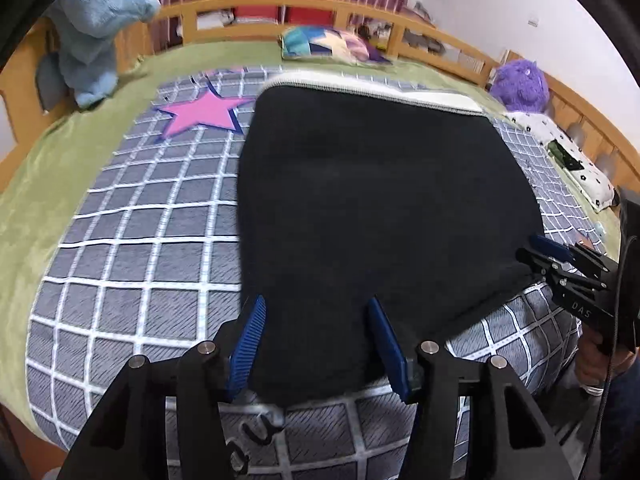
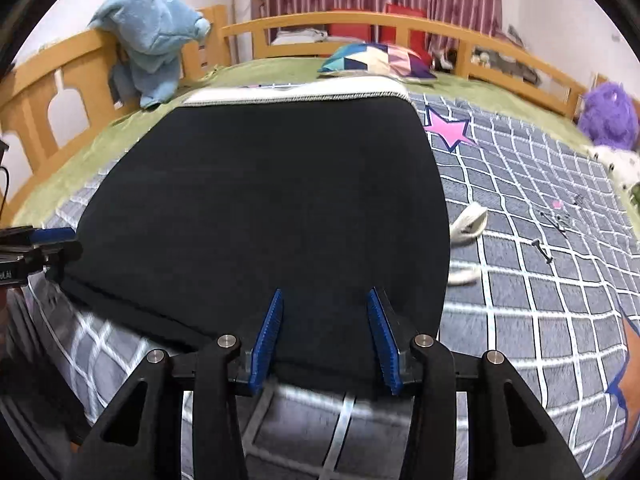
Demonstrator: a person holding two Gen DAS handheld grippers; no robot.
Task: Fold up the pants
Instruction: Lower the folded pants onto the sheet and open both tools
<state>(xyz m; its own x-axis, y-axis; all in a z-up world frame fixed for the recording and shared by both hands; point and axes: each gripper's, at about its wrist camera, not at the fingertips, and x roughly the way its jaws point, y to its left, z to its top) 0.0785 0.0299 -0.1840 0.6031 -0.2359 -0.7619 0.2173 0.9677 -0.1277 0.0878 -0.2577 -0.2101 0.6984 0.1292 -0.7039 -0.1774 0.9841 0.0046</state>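
Pants (image 1: 380, 208) lie flat on checked blanket (image 1: 140, 248), no containers visible.

Matt black cloth pants (image 1: 380, 208) lie on a checked woven blanket (image 1: 152, 240); wooden bed rail (image 1: 280, 4) looks smooth.

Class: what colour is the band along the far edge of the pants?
White band on black pants; clearest in the right wrist view.

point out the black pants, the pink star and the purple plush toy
black pants (image 1: 380, 208), left wrist view, middle of the flat dark cloth
pink star (image 1: 202, 114), left wrist view, centre of the star on the checked blanket
purple plush toy (image 1: 520, 86), left wrist view, middle of its furry body
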